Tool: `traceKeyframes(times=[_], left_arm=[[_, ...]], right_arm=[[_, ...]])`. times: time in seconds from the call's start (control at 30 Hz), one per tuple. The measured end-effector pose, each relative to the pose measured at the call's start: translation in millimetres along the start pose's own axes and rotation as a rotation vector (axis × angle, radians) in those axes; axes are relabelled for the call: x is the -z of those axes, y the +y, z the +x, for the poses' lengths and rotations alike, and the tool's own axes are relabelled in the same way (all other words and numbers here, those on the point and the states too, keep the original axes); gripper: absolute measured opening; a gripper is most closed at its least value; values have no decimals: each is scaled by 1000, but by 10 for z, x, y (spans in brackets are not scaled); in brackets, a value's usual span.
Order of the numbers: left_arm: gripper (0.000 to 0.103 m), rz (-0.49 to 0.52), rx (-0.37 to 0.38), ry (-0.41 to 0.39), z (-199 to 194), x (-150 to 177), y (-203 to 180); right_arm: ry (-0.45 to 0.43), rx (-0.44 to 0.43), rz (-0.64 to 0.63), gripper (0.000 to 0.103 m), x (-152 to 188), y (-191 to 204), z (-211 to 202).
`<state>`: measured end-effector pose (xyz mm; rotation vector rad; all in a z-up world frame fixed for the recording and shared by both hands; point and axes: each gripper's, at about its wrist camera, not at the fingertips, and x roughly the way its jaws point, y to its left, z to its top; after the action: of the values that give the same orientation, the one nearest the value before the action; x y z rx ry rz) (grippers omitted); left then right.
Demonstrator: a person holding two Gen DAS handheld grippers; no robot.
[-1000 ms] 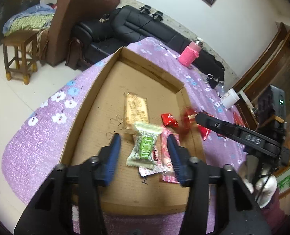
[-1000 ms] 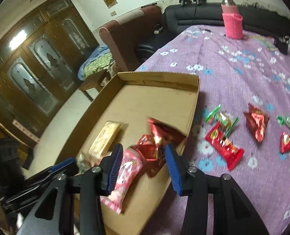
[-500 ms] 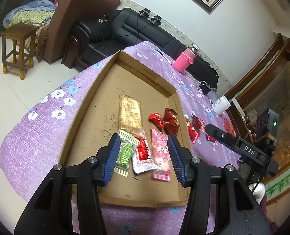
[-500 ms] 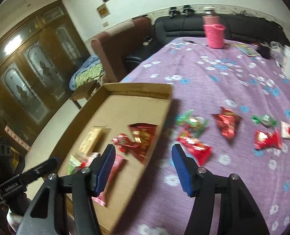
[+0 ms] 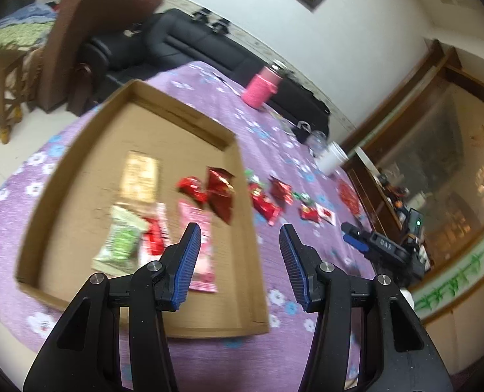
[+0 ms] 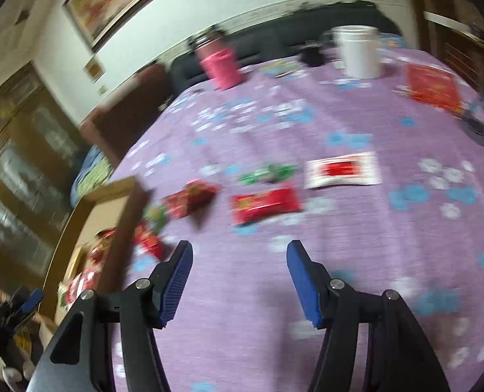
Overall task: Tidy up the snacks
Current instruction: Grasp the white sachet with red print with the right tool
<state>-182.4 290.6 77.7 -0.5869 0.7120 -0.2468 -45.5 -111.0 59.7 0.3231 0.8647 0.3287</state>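
right hand-held gripper [image 6: 238,281] swung off the cardboard tray [image 6: 124,215], empty, jaws parted; left [image 5: 238,261] likewise.

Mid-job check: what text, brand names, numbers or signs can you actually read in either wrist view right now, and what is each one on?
"DAS": white letters on the black body of the right gripper, seen from the left wrist view.
Gold packet in the cardboard tray: has print, too blurred to read.
Red packet and white-and-red sachet on the tablecloth: blurred, unreadable.
Nothing else legible.
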Motion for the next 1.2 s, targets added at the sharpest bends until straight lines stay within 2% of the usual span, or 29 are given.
traceKeyframes(times=[0.17, 0.33, 0.57, 0.7, 0.8, 0.93, 1.13, 1.2], left_arm=[[50, 59, 24, 64, 243, 63, -335], [50, 94, 47, 123, 474, 162, -589], [50, 160, 71, 200, 677, 320, -859], [50, 190, 77, 230, 747, 390, -978], [50, 196, 78, 233, 725, 418, -1021], [50, 189, 65, 228, 691, 406, -996], [50, 168, 74, 243, 797, 351, -940], [50, 191, 74, 257, 860, 357, -999]], right_arm=[[-45, 43, 111, 63, -77, -571, -233], [-39, 65, 153, 63, -119, -884, -308], [-43, 66, 118, 63, -263, -864, -186], [-34, 43, 52, 63, -570, -672, 131], [3, 54, -10, 63, -791, -546, 482], [140, 42, -51, 63, -839, -519, 893], [250, -156, -6, 63, -561, -588, 697], [247, -126, -17, 63, -476, -571, 620]])
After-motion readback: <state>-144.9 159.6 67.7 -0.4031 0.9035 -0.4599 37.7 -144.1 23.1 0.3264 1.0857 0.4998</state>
